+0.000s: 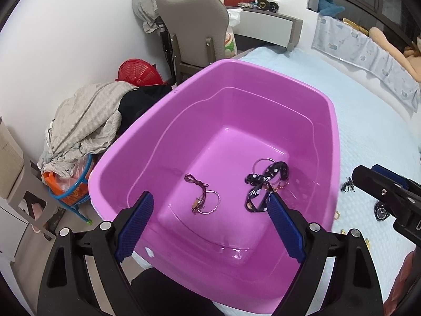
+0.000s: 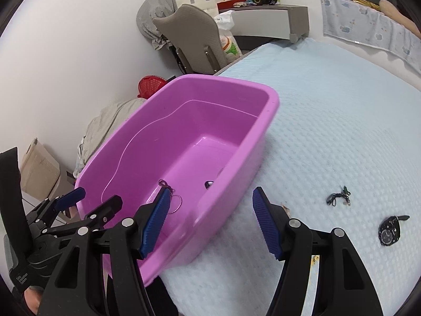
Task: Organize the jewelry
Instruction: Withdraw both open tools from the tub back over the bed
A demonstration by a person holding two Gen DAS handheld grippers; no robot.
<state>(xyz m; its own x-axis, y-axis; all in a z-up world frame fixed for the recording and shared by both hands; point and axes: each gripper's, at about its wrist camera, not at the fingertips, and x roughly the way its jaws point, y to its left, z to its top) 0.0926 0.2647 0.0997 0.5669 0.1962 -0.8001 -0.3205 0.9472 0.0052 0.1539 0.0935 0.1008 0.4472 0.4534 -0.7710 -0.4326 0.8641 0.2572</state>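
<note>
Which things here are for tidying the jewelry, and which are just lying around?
For the job:
pink tub
bracelets
patterned strap
black watch
dark cord

Just lying about:
red basket
grey chair
clothes pile

Pink plastic tub (image 1: 326,142) on pale blue bedspread (image 2: 329,131), holding dark red cord necklace (image 1: 196,181) tangled with thin silver bangle (image 1: 211,202) near floor's middle, plus black patterned strap (image 1: 259,184) over another thin ring (image 1: 260,163) toward right wall. Outside on bedspread: dark cord piece (image 2: 338,197), black wristwatch (image 2: 389,233) lying flat, well apart from tub
</note>
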